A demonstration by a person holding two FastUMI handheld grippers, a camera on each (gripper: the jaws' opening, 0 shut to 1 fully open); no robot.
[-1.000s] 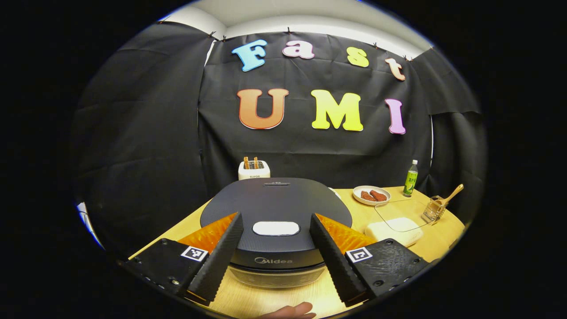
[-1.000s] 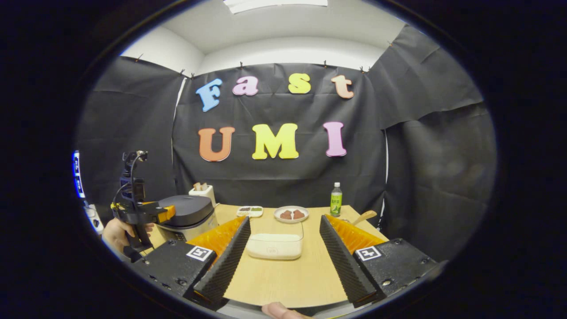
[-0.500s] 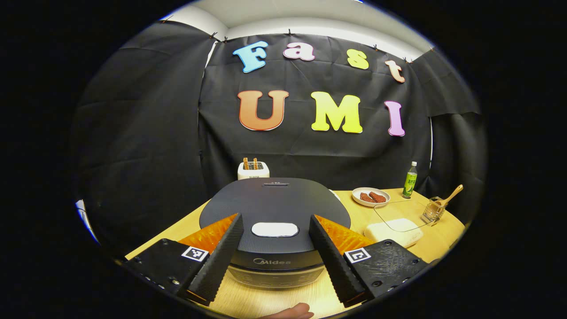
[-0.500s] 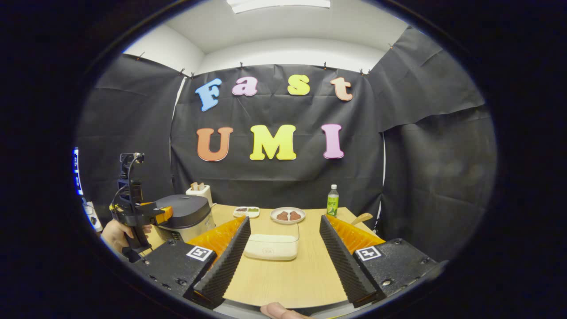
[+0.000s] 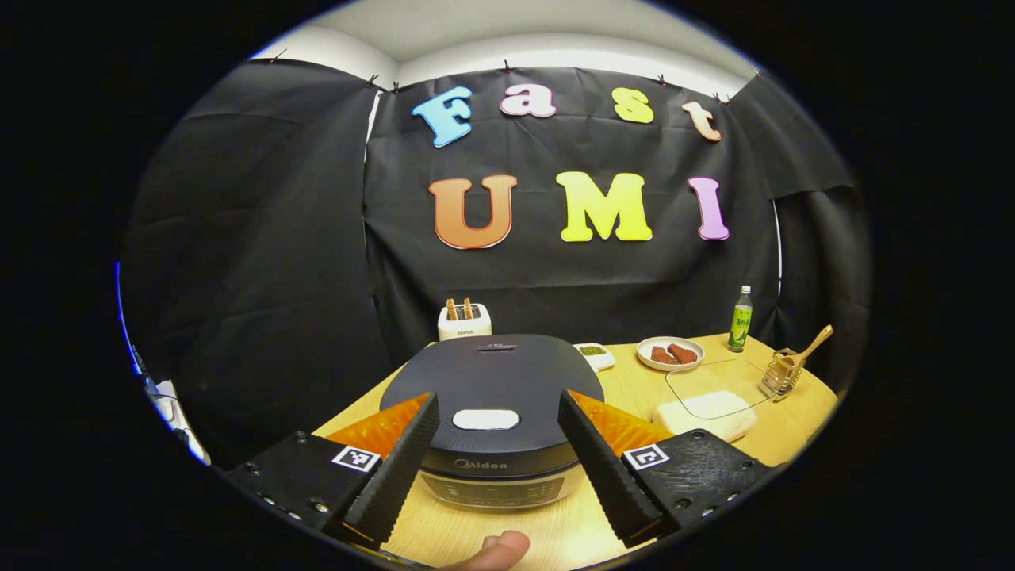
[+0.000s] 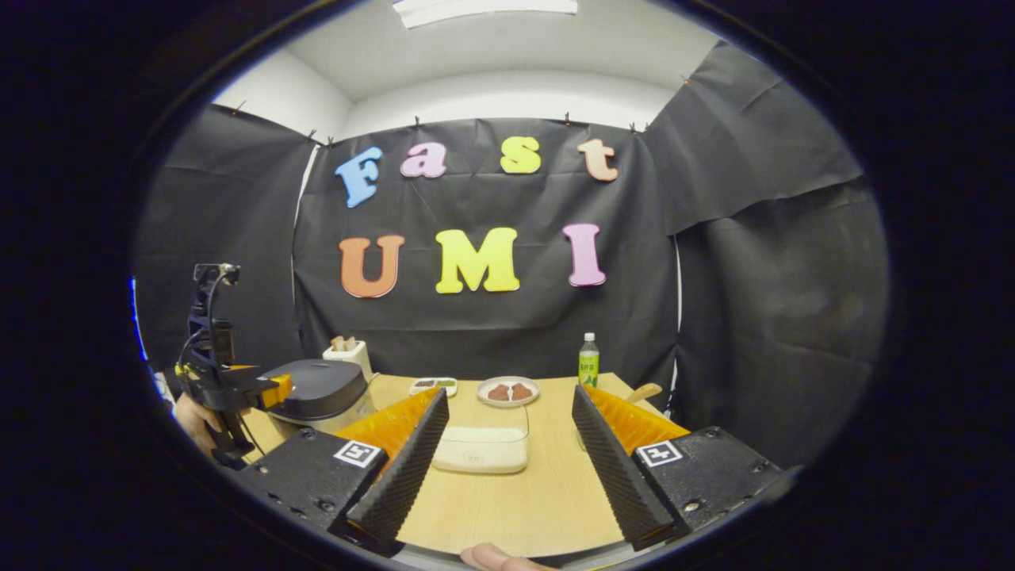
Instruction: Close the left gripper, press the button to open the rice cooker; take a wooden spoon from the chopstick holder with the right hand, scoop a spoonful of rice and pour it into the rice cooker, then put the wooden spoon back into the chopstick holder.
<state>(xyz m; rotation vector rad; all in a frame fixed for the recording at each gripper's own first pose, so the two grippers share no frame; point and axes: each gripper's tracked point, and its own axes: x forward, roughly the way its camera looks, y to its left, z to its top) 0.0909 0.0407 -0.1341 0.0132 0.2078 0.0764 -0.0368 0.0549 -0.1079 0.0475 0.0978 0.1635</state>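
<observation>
The black rice cooker (image 5: 492, 373) stands with its lid down, and its white button (image 5: 485, 419) faces me. My left gripper (image 5: 498, 396) is open, its fingers framing the button from short of the cooker's front. The wooden spoon (image 5: 807, 346) leans in the wire chopstick holder (image 5: 781, 381) at the far right. A clear box of white rice (image 5: 706, 412) lies between them. My right gripper (image 6: 508, 392) is open over the table's near edge, with the rice box (image 6: 481, 448) ahead between its fingers. The rice cooker (image 6: 317, 388) and the left gripper (image 6: 273, 390) are at far left.
At the back of the wooden table (image 5: 618, 388) stand a white toaster (image 5: 465, 319), a small dish (image 5: 593, 354), a plate of red food (image 5: 670, 353) and a green bottle (image 5: 740, 319). A hand (image 6: 190, 412) holds the left gripper. A thumb tip (image 5: 492, 549) shows at the bottom.
The left gripper has drawn back from the rice cooker, whose front panel has come into view. The right gripper has also eased back a little. Both stay open.
</observation>
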